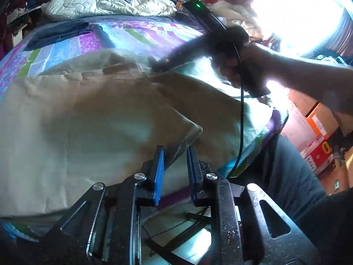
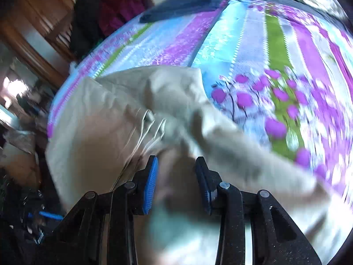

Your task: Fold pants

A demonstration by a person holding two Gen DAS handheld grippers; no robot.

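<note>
- Beige pants [image 1: 92,119] lie across the lower centre of both views, spread on the patterned bedsheet [image 2: 275,50] of the bed; a fabric corner rises toward the left tool [image 1: 175,154] in the left wrist view.
- Left tool state: the two blue pads [image 1: 159,165] stand apart, with a pants edge lying between or just in front of them. No clamping is visible. Risk: closing on a single layer only would let the lower layer stay behind and skew the fold.
- Right tool [image 2: 177,176] state: pads apart, cloth beneath and between them, not pinched as far as the blurred view shows. Risk: a shallow bite may slip out during the lift.
- Black cable [image 1: 241,119] hangs from the right-hand device across the pants at right of centre in the left wrist view. Risk: it may drag or snag the cloth.
- Pants reach the bed edge at lower right. Risk: a one-sided pull may slide them off.
- Folded dark garment [image 1: 59,33] lies well apart, upper left; interference unlikely.
</note>
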